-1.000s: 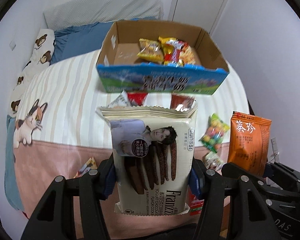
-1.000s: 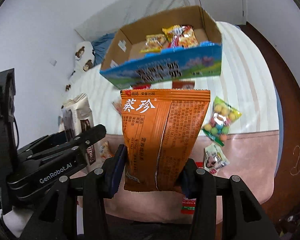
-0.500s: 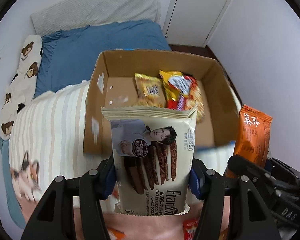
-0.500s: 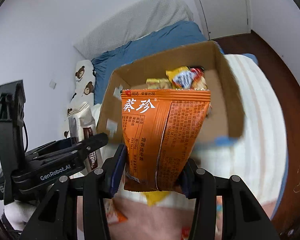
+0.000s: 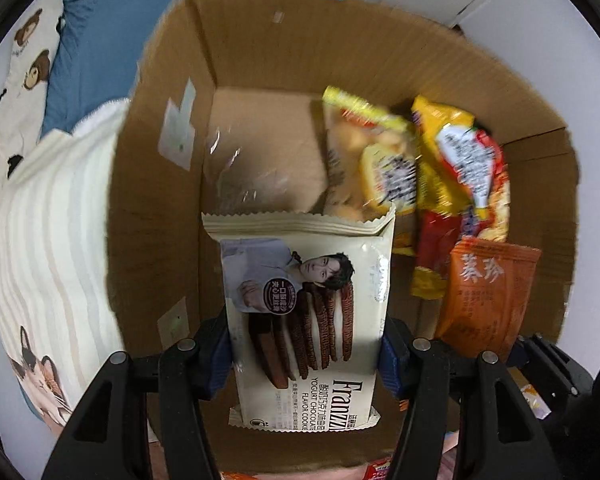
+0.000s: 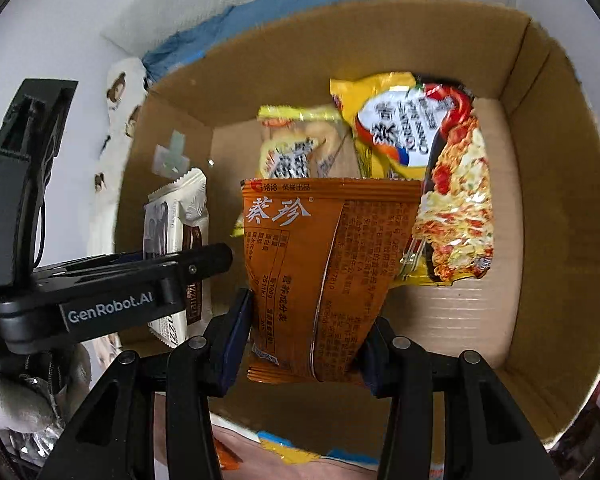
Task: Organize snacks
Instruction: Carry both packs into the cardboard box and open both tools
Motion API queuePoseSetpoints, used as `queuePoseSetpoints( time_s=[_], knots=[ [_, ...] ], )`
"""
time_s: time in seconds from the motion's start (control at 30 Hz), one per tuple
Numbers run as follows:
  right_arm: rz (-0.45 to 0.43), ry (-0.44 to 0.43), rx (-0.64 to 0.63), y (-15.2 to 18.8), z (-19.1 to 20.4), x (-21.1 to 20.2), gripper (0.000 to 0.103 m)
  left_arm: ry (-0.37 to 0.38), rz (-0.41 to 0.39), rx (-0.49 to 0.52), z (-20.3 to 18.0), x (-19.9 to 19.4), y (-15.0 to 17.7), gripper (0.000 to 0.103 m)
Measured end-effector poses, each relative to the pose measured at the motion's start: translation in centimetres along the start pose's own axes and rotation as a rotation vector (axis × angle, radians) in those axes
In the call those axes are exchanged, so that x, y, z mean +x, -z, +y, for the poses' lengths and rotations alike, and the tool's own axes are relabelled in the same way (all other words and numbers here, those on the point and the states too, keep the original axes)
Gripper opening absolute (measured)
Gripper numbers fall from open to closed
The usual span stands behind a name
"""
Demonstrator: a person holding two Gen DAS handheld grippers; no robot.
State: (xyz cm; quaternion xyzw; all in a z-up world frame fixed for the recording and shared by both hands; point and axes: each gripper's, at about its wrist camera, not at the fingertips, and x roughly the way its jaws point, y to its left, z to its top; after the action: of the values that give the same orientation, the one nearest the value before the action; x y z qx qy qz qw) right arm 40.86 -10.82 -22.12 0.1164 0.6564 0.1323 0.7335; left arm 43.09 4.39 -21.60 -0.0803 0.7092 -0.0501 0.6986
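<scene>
two snack packets held over open cardboard box

a cream cookie packet (image 5: 306, 312) is clamped by its lower half between the blue pads of the left gripper (image 5: 305, 354), standing upright above the jaws. an orange seed packet (image 6: 324, 276) is gripped the same way, low down, in the right gripper (image 6: 302, 338). both packets are positioned over the open cardboard box (image 5: 168, 208), with bare box floor seen behind them. inside the box, a yellow snack bag (image 6: 296, 148) and a yellow-and-red noodle packet (image 6: 432, 176) are laid side by side towards the far wall, overlapping slightly. the orange packet is seen to the right of the cookie packet, near but apart.

the bottom edges of both held packets are partly cut off behind the gripper frames. print on the box contents is blurred and is not legible in the left view. the box's near wall is mostly hidden by the grippers. a striped bedspread (image 5: 48, 232) with a cat print is visible only at the left edge.
</scene>
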Motion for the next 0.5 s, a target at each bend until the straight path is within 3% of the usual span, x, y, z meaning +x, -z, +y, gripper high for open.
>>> queuePoseSetpoints(
  time_s=[0.1,0.17,0.2,0.23,0.3,0.5],
  knots=[
    [0.072,0.001,-0.001,-0.2,-0.1,1.7,0.052,0.013,0.054,0.001,0.4,1.7,0.3,0.057],
    [0.11,0.056,-0.004,-0.4,-0.2,2.7,0.073,0.018,0.05,0.016,0.2,1.9,0.6,0.06],
    [0.113,0.062,0.002,-0.4,-0.4,3.0,0.096,0.023,0.048,0.02,0.2,1.9,0.6,0.064],
    [0.108,0.058,0.002,-0.4,-0.4,3.0,0.1,0.029,0.047,0.021,0.1,1.9,0.8,0.066],
    [0.108,0.065,-0.005,-0.4,-0.4,2.9,0.1,0.049,0.041,0.02,0.0,1.6,0.9,0.075],
    [0.079,0.096,-0.014,-0.2,-0.5,1.5,0.1,0.051,0.023,0.021,-0.5,1.1,1.9,0.084]
  ],
)
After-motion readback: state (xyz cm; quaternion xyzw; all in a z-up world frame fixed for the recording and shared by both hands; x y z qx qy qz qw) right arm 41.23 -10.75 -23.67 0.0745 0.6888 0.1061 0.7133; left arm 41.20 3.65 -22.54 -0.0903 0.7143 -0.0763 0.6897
